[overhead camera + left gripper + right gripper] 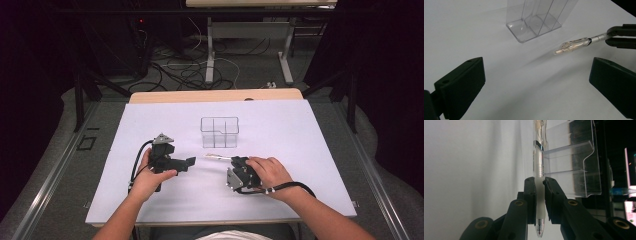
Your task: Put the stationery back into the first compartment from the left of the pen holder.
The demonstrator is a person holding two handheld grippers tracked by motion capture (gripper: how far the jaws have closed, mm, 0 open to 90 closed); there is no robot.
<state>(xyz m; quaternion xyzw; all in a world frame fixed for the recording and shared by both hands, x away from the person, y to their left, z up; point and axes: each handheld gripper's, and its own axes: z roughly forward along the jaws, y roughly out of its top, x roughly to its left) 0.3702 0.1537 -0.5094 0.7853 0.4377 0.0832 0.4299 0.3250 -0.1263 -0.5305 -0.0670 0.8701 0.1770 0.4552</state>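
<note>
A clear pen [218, 157] with a white grip lies nearly level just above the white table, its clip end pointing left. My right gripper [235, 161] is shut on the grip; in the right gripper view the jaws [539, 195] clamp the pen [539, 157] near its tip. A clear compartmented holder [219, 132] stands upright behind the pen. My left gripper [189, 162] is open with nothing between its jaws and points right toward the pen. In the left gripper view, the left gripper [536, 82] faces the pen [574, 45], the right gripper [609, 35] and the holder [536, 20].
The white sheet [150, 125] covers the table, with bare room on all sides of the holder. A wooden table edge [215, 95] shows at the back. Cables and desk legs [210, 55] lie on the floor beyond.
</note>
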